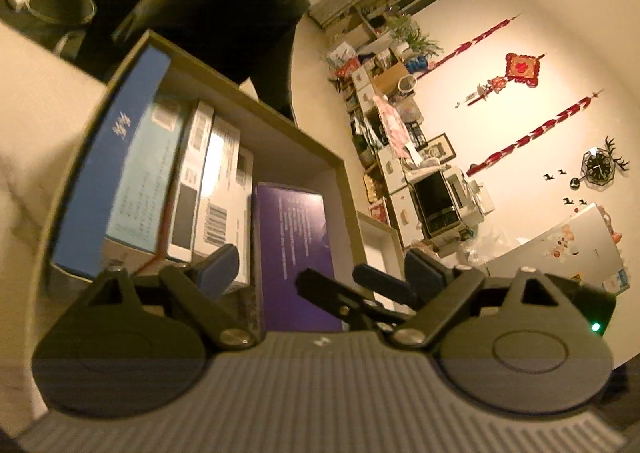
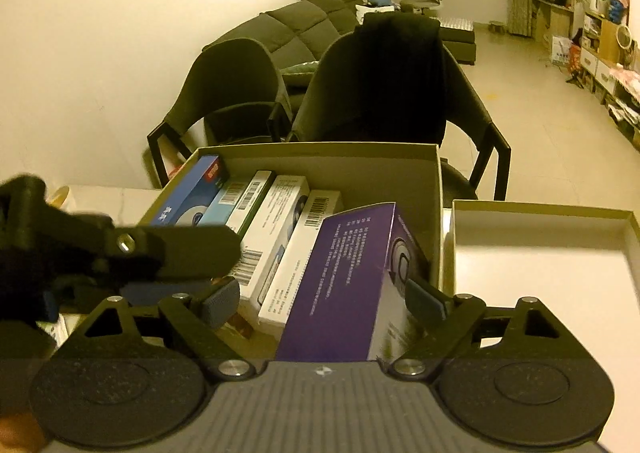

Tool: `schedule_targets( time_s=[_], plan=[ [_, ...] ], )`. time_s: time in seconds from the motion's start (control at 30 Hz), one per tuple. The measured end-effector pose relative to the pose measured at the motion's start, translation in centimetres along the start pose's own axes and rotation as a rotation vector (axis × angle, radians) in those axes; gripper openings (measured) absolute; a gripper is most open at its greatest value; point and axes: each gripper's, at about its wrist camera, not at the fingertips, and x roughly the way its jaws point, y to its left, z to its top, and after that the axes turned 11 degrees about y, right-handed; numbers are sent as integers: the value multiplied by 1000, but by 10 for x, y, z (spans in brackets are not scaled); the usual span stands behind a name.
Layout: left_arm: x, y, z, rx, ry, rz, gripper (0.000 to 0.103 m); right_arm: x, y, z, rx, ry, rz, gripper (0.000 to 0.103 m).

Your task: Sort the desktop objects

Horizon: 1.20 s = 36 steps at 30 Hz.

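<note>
The big cardboard box [image 2: 434, 181] sits on the white bench [image 2: 116, 197], with its lid [image 2: 540, 213] lying open side up just beside it on the right. The box looks stiff, but its walls are thin card, so it is better to push things in gently than to lean on the rim.

Inside stands a row of small packs. The blue box [image 2: 192, 193] leans at the far left, then a few white boxes [image 2: 280, 213] packed side by side. They look light and hard-edged, and their shiny skin may slip.

The purple box [image 2: 352, 277] is the one in hand now. It sits tilted at the right end of the row, close to the box wall. It looks light and hollow, so a hard squeeze could dent it. The best place to hold it is on its two wide flat faces, near the middle.

The right gripper [image 2: 320, 301] is spread wide around the purple box, and I think its pads are not pressing it, though the view is dim. The left gripper [image 1: 320, 269] is spread wide too and holds nothing
</note>
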Motion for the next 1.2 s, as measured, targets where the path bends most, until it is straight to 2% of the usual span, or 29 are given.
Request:
schedule_targets(
  time_s=[0.23, 0.3, 0.5, 0.6, 0.77, 1.0, 1.2],
  plan=[
    [-25, -8, -14, 53, -59, 36, 94, -21, 3, -14, -34, 3, 19, 74],
    [-33, -9, -19, 68, -79, 51, 95, -26, 9, -19, -77, 12, 25, 68],
    [-54, -13, -35, 110, -130, 90, 99, -32, 32, -29, -237, 58, 27, 63],
    [-60, -13, -42, 125, -147, 116, 100, -29, 43, -32, -296, 91, 58, 60],
    [-69, -3, -51, 110, -161, 125, 102, -19, 54, -34, -337, 137, 54, 59],
    [-79, 14, -60, 65, -173, 118, 102, -10, 47, -35, -320, 177, 37, 58],
    [-85, 19, -68, 56, -193, 139, 102, -7, 40, -37, -322, 205, -43, 59]
  ],
)
